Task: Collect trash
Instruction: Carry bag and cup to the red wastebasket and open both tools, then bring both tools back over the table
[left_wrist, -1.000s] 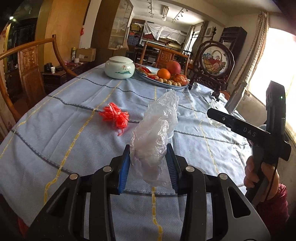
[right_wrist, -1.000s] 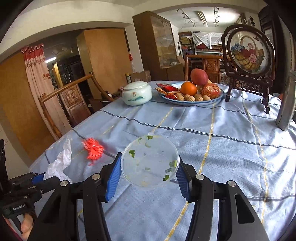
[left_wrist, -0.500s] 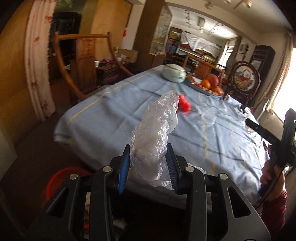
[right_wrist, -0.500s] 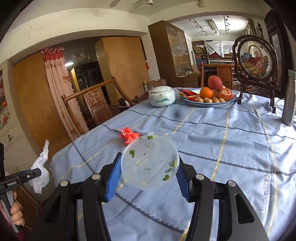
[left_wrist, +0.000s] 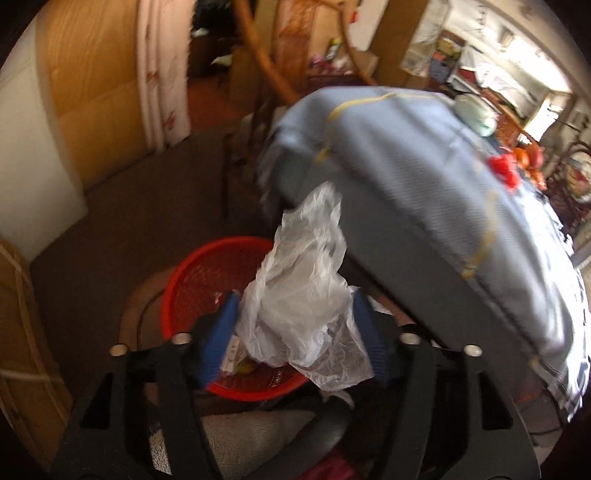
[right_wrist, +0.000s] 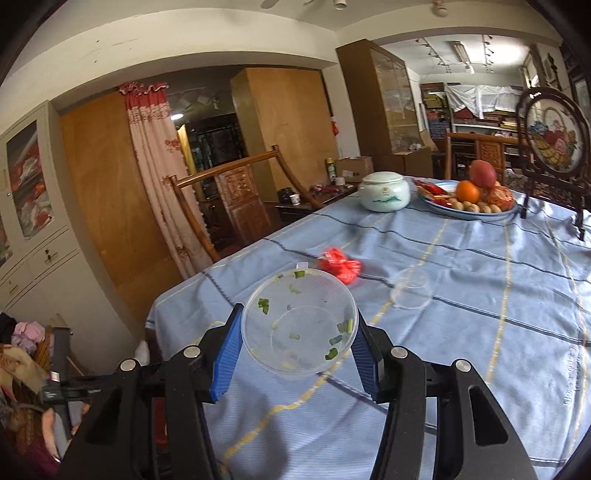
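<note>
- Down by the counter's edge, my left hand-held gripper (left_wrist: 295, 332) points steeply at a red mesh basket (left_wrist: 192, 280) on the dark floor, and its jaws are opening with the crumpled clear plastic bag (left_wrist: 306, 291) between the blue pads.
- The bag is thin, creased film, bunched wide at the bottom and tapering to a ragged tip; it hangs over the basket's far side and hides part of its rim.
- Some scraps lie inside the basket, too blurred to name.
- The overhanging blue tablecloth (left_wrist: 424, 184) with yellow lines crowds the right of that view, close beside the bag.
- My right hand-held gripper (right_wrist: 299, 350) is clenched on a round, clear plastic container (right_wrist: 299, 328), tilted so its mouth faces the camera; green scallion bits stick to its inside.
- Only the right wrist view shows the counter top plainly: a red frilly scrap (right_wrist: 341, 267) just beyond the held container, and a small clear cup (right_wrist: 412, 291) lying near it on the cloth.
- Further back stand a white lidded ceramic jar (right_wrist: 386, 192), a plate of fruit and nuts (right_wrist: 469, 203) and a round embroidered screen in a dark wooden stand (right_wrist: 554, 140).
- A curved-back wooden chair (right_wrist: 236, 206) stands at the counter's left side, with a flowered curtain (right_wrist: 159, 170) behind it.
- The basket shows only in the left wrist view; the cup only in the right.
- At the lower left of the right wrist view, part of the other black tool is in sight.
</note>
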